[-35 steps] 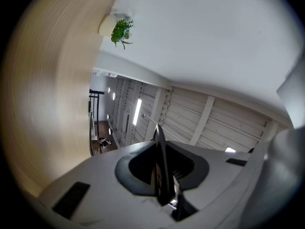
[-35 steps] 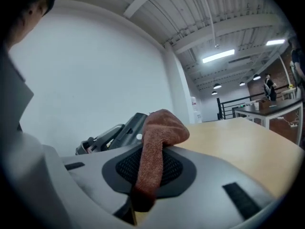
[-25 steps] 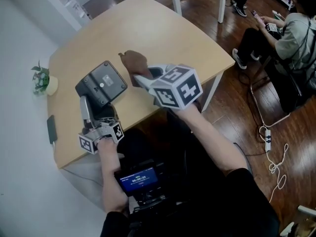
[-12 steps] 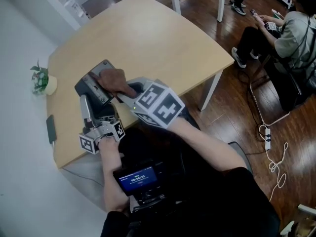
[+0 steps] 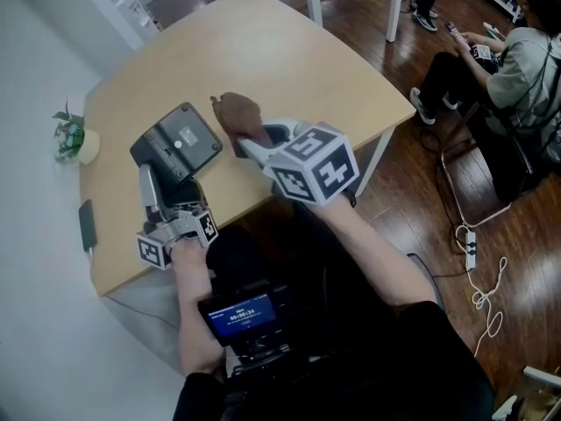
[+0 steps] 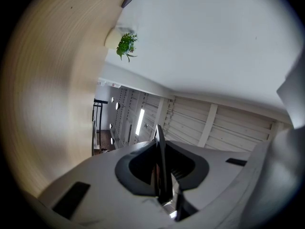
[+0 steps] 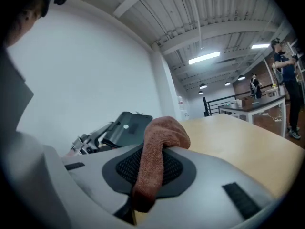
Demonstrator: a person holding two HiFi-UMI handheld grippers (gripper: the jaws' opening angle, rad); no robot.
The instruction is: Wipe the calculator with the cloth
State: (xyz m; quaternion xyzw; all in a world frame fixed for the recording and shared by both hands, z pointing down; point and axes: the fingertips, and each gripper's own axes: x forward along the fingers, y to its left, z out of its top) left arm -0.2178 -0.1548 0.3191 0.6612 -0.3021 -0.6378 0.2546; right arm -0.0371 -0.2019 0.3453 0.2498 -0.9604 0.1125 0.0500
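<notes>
Half a second ago our right gripper [image 5: 252, 139] had the brown cloth [image 5: 239, 110] pressed on the calculator's back. Now it has swung back to the right, and the cloth hangs just beside the calculator's right corner, apart from it, over the bare wooden table [image 5: 289, 51]. Our left gripper [image 5: 171, 189] has kept its place near the table's front edge.

The left gripper's jaws are clamped on the lower edge of the calculator [image 5: 175, 141]. In the left gripper view we see that thin dark edge pinched between the two pads. We hold the calculator tilted, with its dark grey back and a small round pale mark turned toward the head camera. Its keys are out of sight.

Our right gripper's jaws are closed on the cloth. In the right gripper view the fabric runs up out of the gap between them and folds over to the right in a rounded bunch. Behind it in that view we see the calculator, with the left gripper below it at the left.

A small potted plant [image 5: 70, 139] stands at the table's left edge by the white wall [image 5: 35, 77]. A dark phone [image 5: 86, 224] lies nearer us along the same edge. A seated person [image 5: 517, 60] is at the upper right, well apart from the table.
</notes>
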